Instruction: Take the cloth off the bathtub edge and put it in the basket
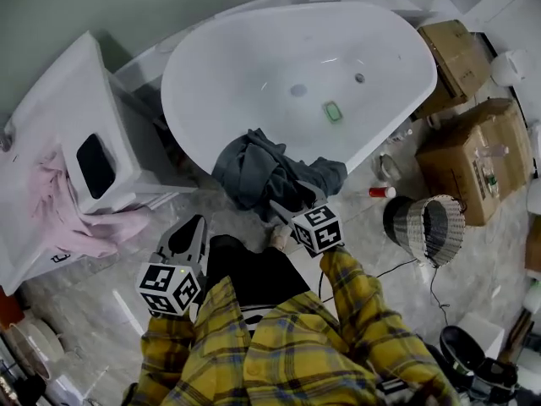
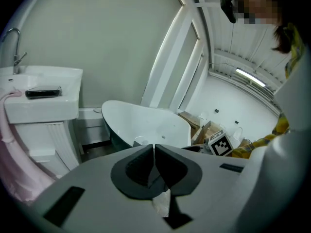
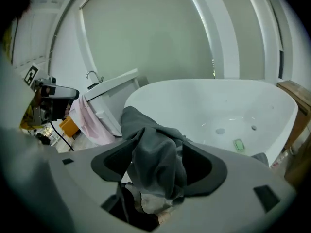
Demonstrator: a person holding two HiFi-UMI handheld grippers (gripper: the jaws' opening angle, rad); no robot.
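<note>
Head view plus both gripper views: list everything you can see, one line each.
bathtub: one, white, centre.
cloth: one, dark grey, draped over the bathtub's near edge.
basket: one, woven, floor right of the bathtub.
green thing: one, small, inside the bathtub.
cardboard boxes: two, brown, right.
washstand: one, white, left.
pink towel: one, hanging over the washstand.
sleeves: two, yellow plaid, bottom.
left claw: one, grey, shut, empty.
right claw: one, grey, open, cloth between its jaws.
</note>
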